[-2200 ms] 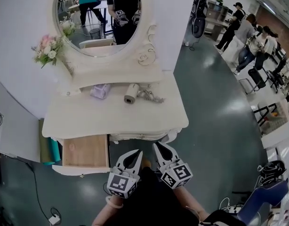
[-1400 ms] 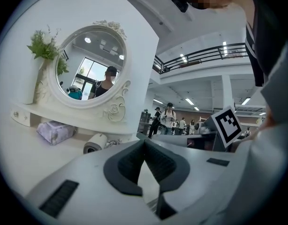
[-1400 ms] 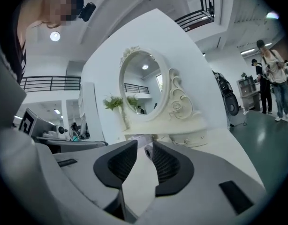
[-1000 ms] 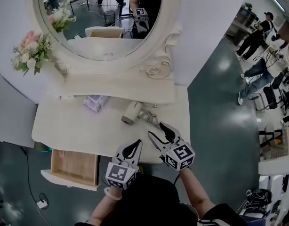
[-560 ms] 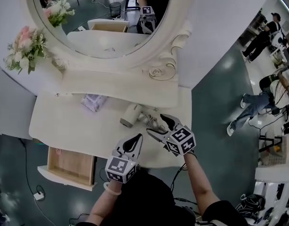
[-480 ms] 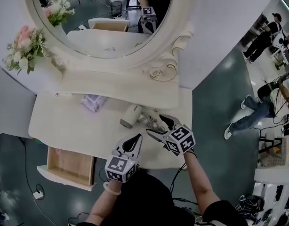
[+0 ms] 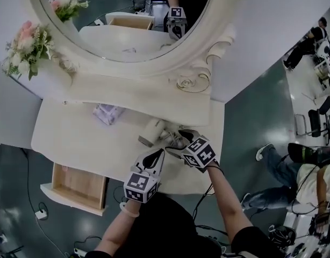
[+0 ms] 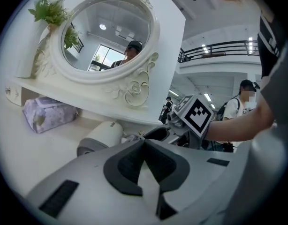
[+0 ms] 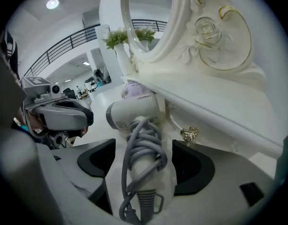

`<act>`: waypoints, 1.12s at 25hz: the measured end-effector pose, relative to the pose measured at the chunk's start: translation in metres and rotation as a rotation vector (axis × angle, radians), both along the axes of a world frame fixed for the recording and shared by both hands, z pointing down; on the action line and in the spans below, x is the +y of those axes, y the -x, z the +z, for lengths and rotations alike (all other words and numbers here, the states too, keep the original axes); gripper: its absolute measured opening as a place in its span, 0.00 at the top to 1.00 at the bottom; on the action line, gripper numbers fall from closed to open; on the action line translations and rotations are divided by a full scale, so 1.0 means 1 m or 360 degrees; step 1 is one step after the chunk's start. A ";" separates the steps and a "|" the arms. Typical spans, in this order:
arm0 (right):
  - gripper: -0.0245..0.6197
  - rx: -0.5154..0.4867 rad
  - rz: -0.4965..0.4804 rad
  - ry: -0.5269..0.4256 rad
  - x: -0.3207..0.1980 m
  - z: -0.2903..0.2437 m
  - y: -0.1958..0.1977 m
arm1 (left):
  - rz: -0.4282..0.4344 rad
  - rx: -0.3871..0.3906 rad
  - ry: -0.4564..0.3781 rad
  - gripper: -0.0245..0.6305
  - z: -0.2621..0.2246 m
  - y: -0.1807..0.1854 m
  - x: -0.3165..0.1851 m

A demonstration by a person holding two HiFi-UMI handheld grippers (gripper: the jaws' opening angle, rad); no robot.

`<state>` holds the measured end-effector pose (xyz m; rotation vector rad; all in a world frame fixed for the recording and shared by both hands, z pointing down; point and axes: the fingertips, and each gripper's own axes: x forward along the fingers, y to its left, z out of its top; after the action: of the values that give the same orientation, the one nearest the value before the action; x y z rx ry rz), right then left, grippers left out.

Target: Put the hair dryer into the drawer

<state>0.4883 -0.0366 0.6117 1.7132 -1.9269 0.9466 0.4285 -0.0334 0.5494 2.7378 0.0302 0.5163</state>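
The white hair dryer (image 7: 153,131) lies on the cream dressing table (image 7: 68,138), with its grey cord wound round the handle. My right gripper (image 7: 177,142) is down at that handle. In the right gripper view the handle (image 9: 145,165) lies between the jaws of the right gripper (image 9: 145,162). The jaws have just opened wide, and neither pad touches it. My left gripper (image 7: 155,157) hovers shut just left of it, short of the hair dryer (image 8: 102,136). The wooden drawer (image 7: 79,181) stands pulled out at the table's front left.
A lilac tissue pack (image 7: 107,113) lies behind the dryer under the shelf. An oval mirror (image 7: 127,20) and flowers (image 7: 28,44) rise at the back. A small brass knob (image 9: 189,134) sits under the shelf edge. People stand far right on the green floor.
My right gripper has dropped and tilted down over the dryer's handle, its jaws wider apart than a second ago. The left gripper has edged forward towards the table.
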 end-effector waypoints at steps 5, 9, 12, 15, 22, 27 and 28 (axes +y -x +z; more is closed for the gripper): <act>0.38 -0.0024 -0.0040 0.0176 -0.001 0.016 0.004 | -0.0018 -0.0037 0.0010 0.93 0.012 -0.002 -0.007; 0.48 0.0046 -0.0041 0.0254 0.001 0.025 0.003 | -0.0034 -0.0066 0.0022 0.93 0.021 0.001 -0.010; 0.53 0.0082 -0.0057 0.0256 0.000 0.025 0.003 | -0.0034 -0.0071 0.0020 0.93 0.022 0.001 -0.010; 0.53 0.0093 -0.0075 0.0258 0.001 0.024 0.004 | -0.0029 -0.0070 0.0019 0.93 0.020 0.003 -0.009; 0.55 0.0105 -0.0061 0.0235 0.001 0.023 0.003 | -0.0038 -0.0064 0.0009 0.93 0.018 0.008 -0.011; 0.55 0.0083 -0.0058 0.0243 0.001 0.023 0.006 | -0.0046 -0.0056 -0.0003 0.93 0.015 0.015 -0.013; 0.55 0.0083 -0.0062 0.0246 0.002 0.023 0.007 | -0.0046 -0.0055 -0.0006 0.93 0.015 0.016 -0.013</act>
<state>0.4811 -0.0347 0.6345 1.5917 -1.7981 0.9987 0.4124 -0.0468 0.5641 2.7284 -0.0188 0.5559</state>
